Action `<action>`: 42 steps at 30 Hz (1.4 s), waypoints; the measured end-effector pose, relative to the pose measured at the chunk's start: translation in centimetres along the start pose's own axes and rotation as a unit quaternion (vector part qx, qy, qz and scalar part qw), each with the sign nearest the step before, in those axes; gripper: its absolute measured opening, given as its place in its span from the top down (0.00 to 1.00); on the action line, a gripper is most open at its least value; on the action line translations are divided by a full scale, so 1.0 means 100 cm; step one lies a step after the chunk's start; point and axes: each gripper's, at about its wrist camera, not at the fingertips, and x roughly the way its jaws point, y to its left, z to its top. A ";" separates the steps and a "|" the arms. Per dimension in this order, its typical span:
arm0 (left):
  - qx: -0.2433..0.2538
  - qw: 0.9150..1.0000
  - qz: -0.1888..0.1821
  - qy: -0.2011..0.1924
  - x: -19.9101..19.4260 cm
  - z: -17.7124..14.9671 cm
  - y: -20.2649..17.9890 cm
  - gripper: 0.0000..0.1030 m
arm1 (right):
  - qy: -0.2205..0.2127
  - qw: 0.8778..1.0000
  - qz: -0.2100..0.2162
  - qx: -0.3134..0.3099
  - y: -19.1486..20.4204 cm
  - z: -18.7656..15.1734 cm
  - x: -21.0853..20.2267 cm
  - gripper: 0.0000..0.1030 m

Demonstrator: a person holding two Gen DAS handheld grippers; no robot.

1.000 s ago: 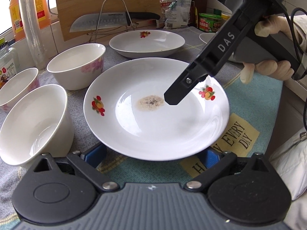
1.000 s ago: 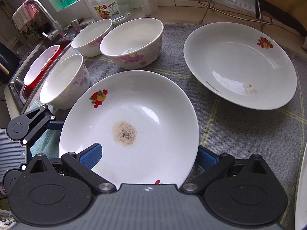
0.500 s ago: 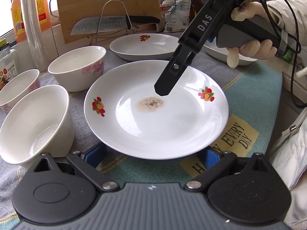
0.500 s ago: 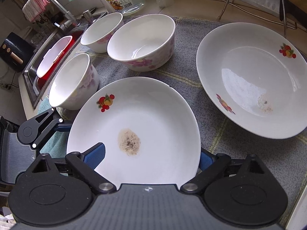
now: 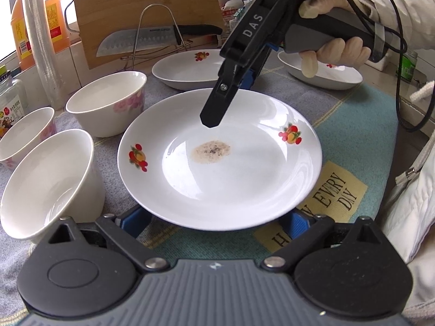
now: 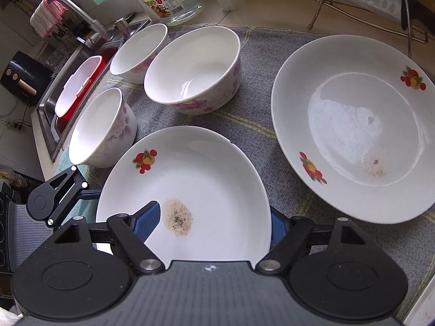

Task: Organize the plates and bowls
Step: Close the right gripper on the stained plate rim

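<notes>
Stained plate (image 5: 244, 184) sits in the middle of the mat (image 5: 353, 135). It has two fruit decals on the rim and a brownish speckled patch in the centre.

The left gripper (image 5: 214, 222) is at the plate's near edge. Its jaws are spread wide and have just been closing a bit. Both blue pads (image 5: 136, 220) are tucked under the rim, one on each side, and neither is pinching anything. Whether the plate actually rests on them, I can't tell.

The right gripper (image 6: 212, 225) comes in from the far side, held by a gloved hand (image 5: 334, 51). Its jaws have just been closing a lot, and the plate's rim is between them. In its own camera one pad lies over the inside of the plate next to the stain, and the other is outside, behind the rim. I honestly can't tell if the pads are squeezing the rim or are just close to it.

Other stuff around, going by the left wrist view:
- Three bowls are left of the plate: a near bowl (image 5: 49, 179) just beside it, a mid bowl (image 5: 24, 130), and a wide bowl (image 5: 106, 103) farther back.
- A deep plate (image 5: 187, 68) lies just beyond the stained one, apart from it.
- A third plate (image 5: 326, 73) is at the far right, partly behind the hand.
- A knife (image 5: 136, 40) lies on a wire rack (image 5: 155, 21) in front of a cutting board (image 5: 141, 0) at the back.
</notes>
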 end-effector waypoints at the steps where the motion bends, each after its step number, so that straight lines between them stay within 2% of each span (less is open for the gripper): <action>1: 0.003 1.000 0.003 0.002 0.000 0.001 -0.001 0.05 | 0.002 1.000 -0.002 -0.002 0.000 0.000 0.000 0.18; 13: 0.017 1.000 0.004 0.002 -0.003 0.001 -0.001 0.05 | -0.003 1.000 -0.009 -0.018 0.002 0.003 0.001 0.21; 23: 0.028 1.000 -0.011 0.009 -0.005 0.000 -0.004 0.05 | 0.016 0.999 -0.017 -0.028 0.010 -0.006 -0.005 0.22; 33: 0.049 0.999 -0.020 0.006 -0.004 0.000 -0.003 0.04 | 0.004 1.000 0.003 -0.015 -0.001 -0.007 -0.005 0.23; 42: 0.054 0.998 -0.019 0.009 -0.004 0.001 -0.005 0.03 | 0.011 1.000 -0.010 -0.008 0.004 -0.009 -0.005 0.24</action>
